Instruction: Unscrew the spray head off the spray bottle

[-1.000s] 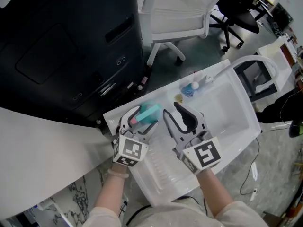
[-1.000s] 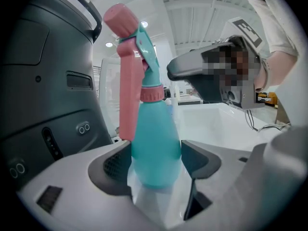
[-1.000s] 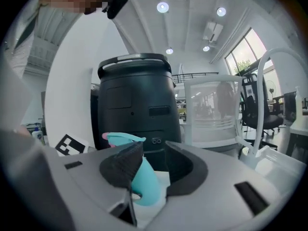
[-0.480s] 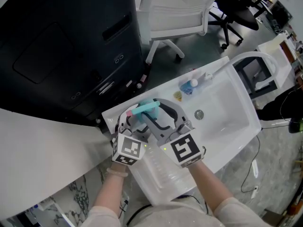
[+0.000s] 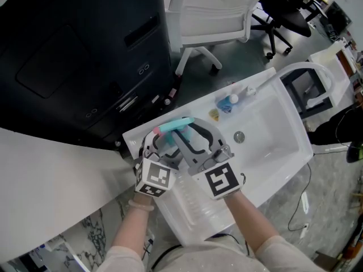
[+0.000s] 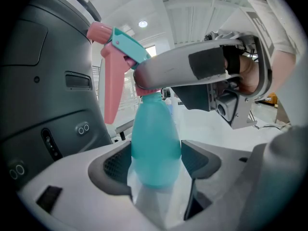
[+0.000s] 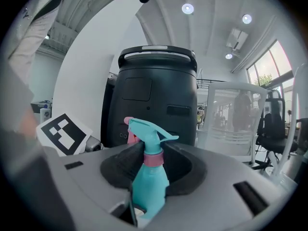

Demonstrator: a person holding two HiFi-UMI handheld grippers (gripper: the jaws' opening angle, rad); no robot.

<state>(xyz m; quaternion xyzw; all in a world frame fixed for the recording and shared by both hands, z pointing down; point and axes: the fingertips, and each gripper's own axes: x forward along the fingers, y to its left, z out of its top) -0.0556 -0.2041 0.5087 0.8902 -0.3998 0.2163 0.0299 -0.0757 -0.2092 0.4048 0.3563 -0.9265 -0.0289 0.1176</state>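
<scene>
A teal spray bottle [image 6: 155,143] stands upright over the white sink [image 5: 283,130], its body clamped between the pads of my left gripper [image 6: 155,163], which is shut on it. On top sits the teal spray head [image 5: 176,124] with a pink trigger [image 6: 109,83] and a pink collar [image 7: 154,160]. My right gripper [image 7: 155,163] comes in from the right; its jaws have just been closing, and the black pads now press on the collar. In the head view the left gripper [image 5: 160,147] sits left of the right gripper [image 5: 191,135].
A big black machine [image 5: 85,55] rises just behind the bottle. Along the sink's back rim stand a small blue bottle [image 5: 228,103] and a yellow item [image 5: 213,115]; the drain [image 5: 239,136] lies to the right. A white chair [image 5: 210,16] stands beyond.
My right gripper has moved left from beside the bottle and rolled, so its jaws now sit round the bottle's neck. The left gripper and the bottle have stayed in place.
</scene>
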